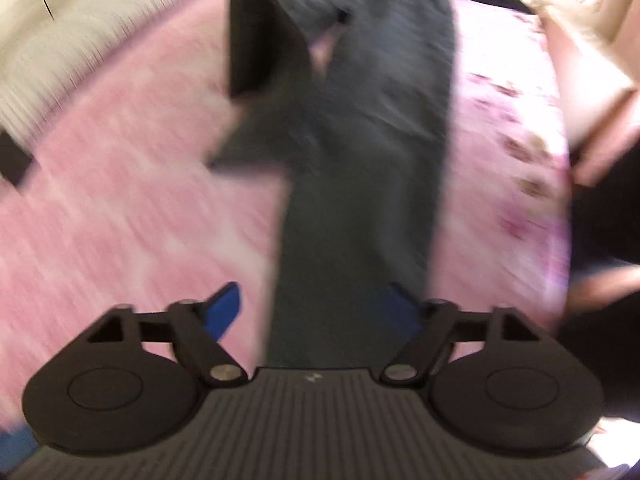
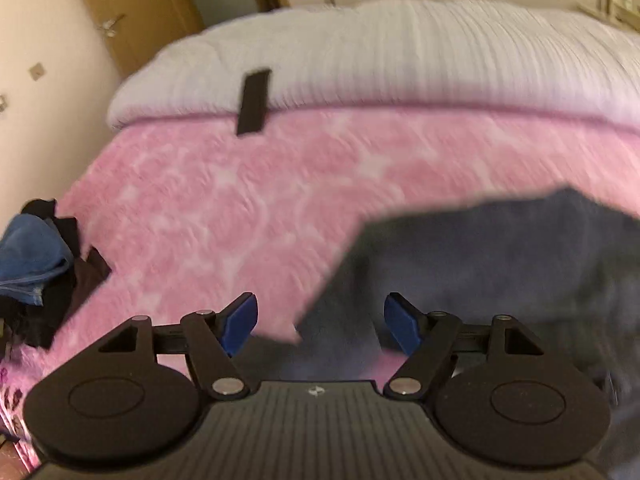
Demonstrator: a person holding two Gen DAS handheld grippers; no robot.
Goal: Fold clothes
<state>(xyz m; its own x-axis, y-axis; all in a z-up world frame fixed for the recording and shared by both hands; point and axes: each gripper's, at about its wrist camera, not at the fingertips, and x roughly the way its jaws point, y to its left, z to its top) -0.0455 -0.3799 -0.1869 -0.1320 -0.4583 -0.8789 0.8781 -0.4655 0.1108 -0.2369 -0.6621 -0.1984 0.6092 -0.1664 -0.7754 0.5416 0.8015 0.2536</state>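
both grippers, left [image 1: 314, 312] and right [image 2: 320, 324], hang with jaws spread apart, holding nothing, above grey trousers [image 1: 360, 152] lying on the pink blanket [image 2: 224, 200].

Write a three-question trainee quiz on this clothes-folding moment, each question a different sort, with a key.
1. True or false: the left claw is clamped on the dark grey garment.
2. Multiple choice: in the right wrist view, the pile of blue and black clothes lies A) at the left edge of the pink bedspread, B) on the white ribbed cover, C) between the fingers of the right claw.
3. Fill in: the fingertip pads on both claws are coloured ____.

Key: 1 false, both claws stand open with nothing pinched; 2 A; 3 blue.
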